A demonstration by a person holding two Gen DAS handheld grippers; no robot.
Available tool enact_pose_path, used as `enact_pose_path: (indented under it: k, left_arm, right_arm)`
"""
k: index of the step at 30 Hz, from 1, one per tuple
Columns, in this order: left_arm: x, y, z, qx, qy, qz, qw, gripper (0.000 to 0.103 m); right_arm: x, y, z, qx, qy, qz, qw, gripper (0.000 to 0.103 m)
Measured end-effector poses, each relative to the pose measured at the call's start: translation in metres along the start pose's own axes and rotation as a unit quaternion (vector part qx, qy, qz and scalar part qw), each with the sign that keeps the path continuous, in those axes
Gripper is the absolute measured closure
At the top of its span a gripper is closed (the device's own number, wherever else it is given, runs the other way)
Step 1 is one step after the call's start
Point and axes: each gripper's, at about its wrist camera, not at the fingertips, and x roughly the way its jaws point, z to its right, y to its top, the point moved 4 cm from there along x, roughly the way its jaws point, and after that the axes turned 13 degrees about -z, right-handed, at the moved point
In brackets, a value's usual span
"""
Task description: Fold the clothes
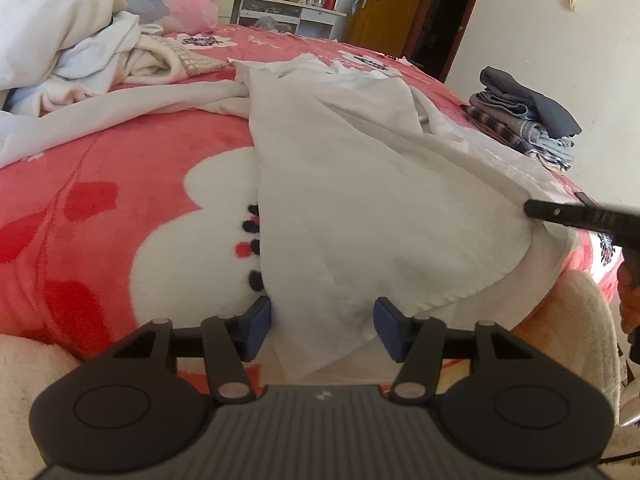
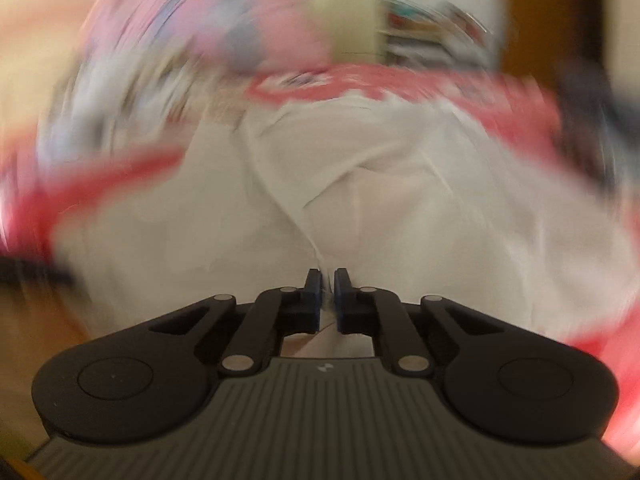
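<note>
A pink flowered blanket (image 1: 120, 208) covers the bed as a work surface; across it lies the white garment (image 1: 360, 208), drawn taut toward its near edge. The right gripper (image 2: 328, 284) pinches a fold, likely to carry it over. The left gripper (image 1: 322, 326) straddles the near corner, jaws apart, not clamping.

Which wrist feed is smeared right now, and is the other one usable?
Right wrist view: heavy motion blur over the bed; only the right gripper is sharp, pinching white cloth. Left wrist view: clear, daylit, fisheye-curved; left gripper open.
</note>
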Motion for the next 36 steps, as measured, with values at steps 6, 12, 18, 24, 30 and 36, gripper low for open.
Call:
enact_pose_path:
  k: [6,12,18,24,30,36]
  left_arm:
    - [0.002,-0.001,-0.004,-0.011,-0.014,0.003,0.9998,0.071]
    - [-0.005,-0.001,-0.018,-0.053,-0.054,-0.005,0.9971,0.078]
    - [-0.004,-0.002,-0.025,-0.081,-0.067,-0.007,0.9944,0.052]
    - [0.007,-0.001,-0.024,-0.084,-0.065,-0.011,0.9943,0.065]
    - [0.008,-0.005,-0.027,-0.077,-0.064,-0.002,0.9949,0.088]
    - [0.008,-0.010,-0.033,-0.068,-0.077,0.003,0.9947,0.094]
  right_arm:
    - [-0.005,-0.035,0.071,0.312,0.180,0.018,0.933,0.099]
    - [-0.011,-0.073,0.070,0.386,0.239,0.002,0.891,0.099]
    - [-0.008,-0.098,0.066,0.407,0.221,-0.019,0.886,0.099]
    - [-0.011,-0.080,0.052,0.355,0.205,-0.028,0.911,0.095]
    - [-0.044,-0.027,0.020,0.161,0.045,-0.013,0.986,0.077]
    - [-0.010,0.077,-0.044,-0.043,0.040,0.026,0.998,0.066]
